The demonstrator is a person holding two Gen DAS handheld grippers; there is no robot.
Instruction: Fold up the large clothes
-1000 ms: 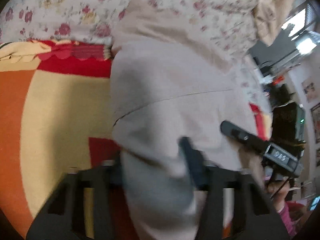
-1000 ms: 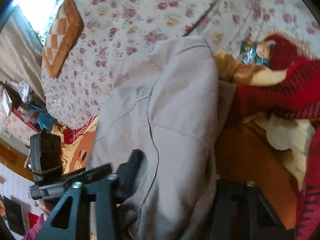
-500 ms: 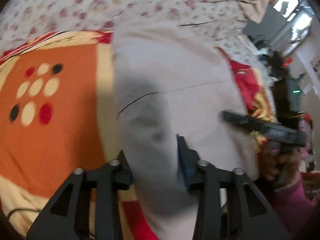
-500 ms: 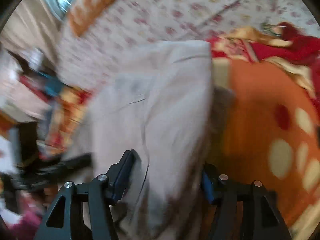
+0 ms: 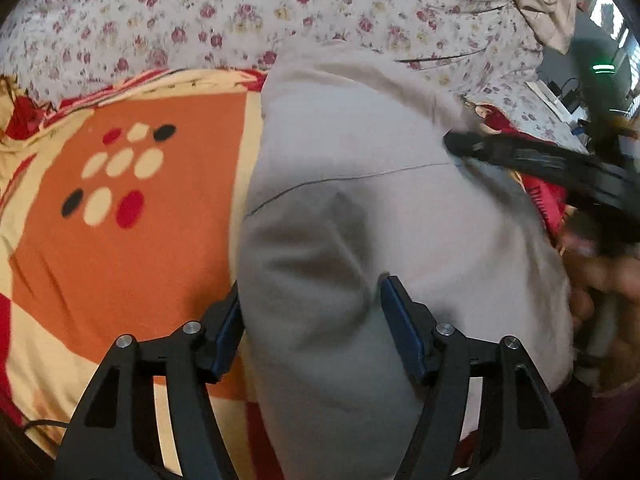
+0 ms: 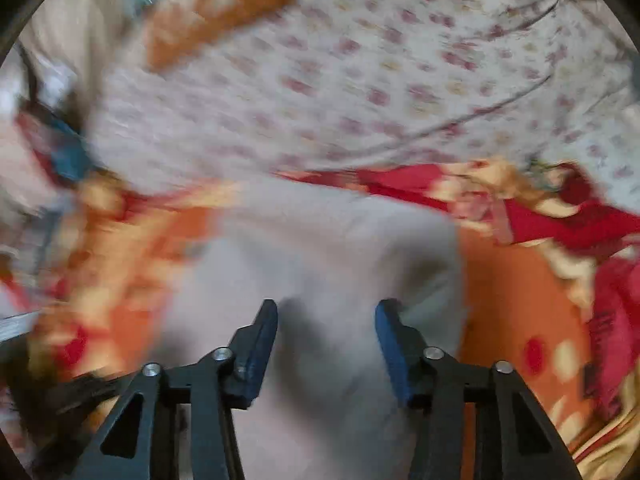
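Both grippers letting go of the folded grey garment

My left gripper (image 5: 312, 312) has just been opening, jaws spread around the grey garment (image 5: 360, 208); my right gripper (image 6: 326, 332), just narrowing, still stands apart over it. The garment lies on the orange blanket (image 5: 120, 260). I judge a snagged pad could drag the fold open.

Garment: pale grey folded garment (image 5: 360, 208), centre and lower centre of the frame.
Left gripper (image 5: 312, 312): bottom centre, jaws just been opening, spread with the grey cloth between them.
Right gripper (image 5: 532, 160): blurred, right edge, tip on the garment.
Blanket: orange patterned blanket (image 5: 120, 240), left.
Sheet: floral sheet (image 5: 240, 12), top.
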